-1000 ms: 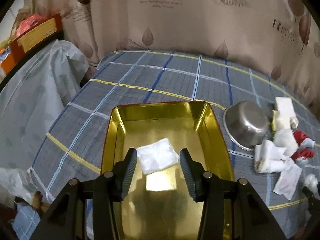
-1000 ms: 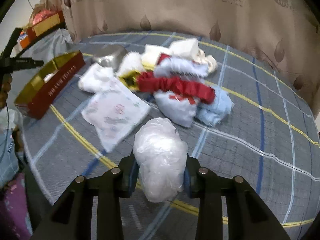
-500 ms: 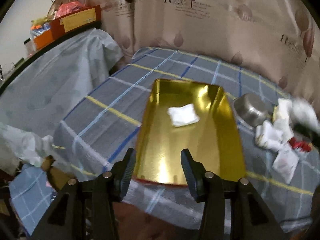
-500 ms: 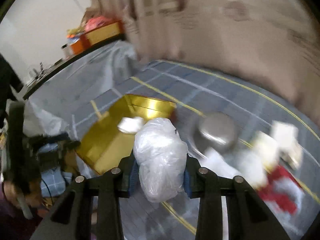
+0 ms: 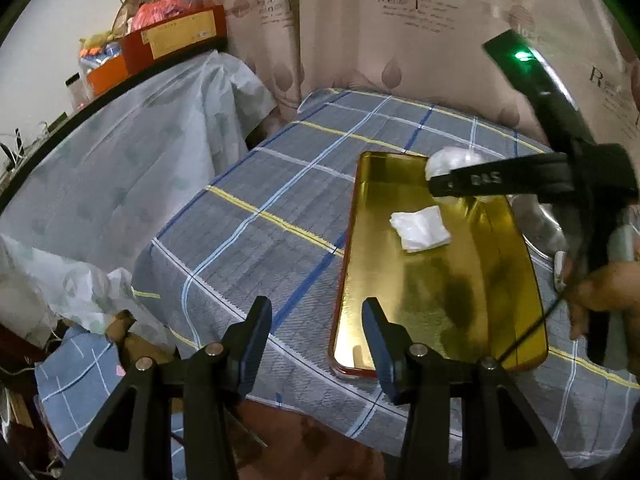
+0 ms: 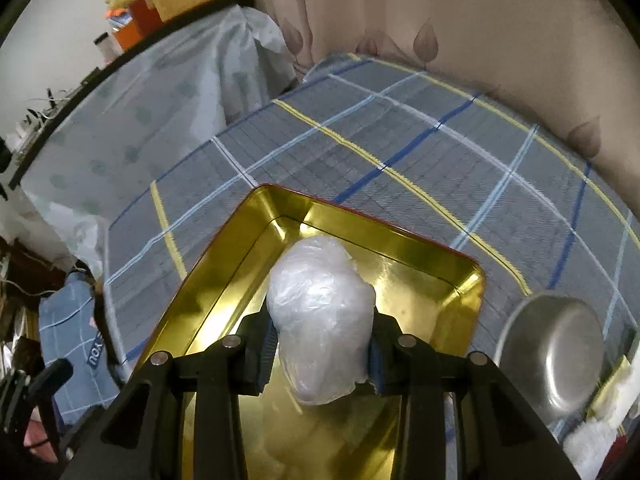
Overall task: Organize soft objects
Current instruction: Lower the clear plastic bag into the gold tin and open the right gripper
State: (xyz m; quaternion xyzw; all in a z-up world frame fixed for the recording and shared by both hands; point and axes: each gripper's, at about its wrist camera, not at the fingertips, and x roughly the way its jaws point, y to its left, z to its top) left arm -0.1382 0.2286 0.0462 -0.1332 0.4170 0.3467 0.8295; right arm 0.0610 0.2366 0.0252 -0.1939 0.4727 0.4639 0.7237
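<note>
Plaid bedspread — gold tray, beige curtain.

Bare tray floor lies open at lower centre; folded cloth above and right gripper at upper right crowd it.

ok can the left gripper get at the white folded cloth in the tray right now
Probably not cleanly: the left gripper is open, but the right gripper with its plastic bundle hangs right beside the white cloth in the gold tray.
</note>
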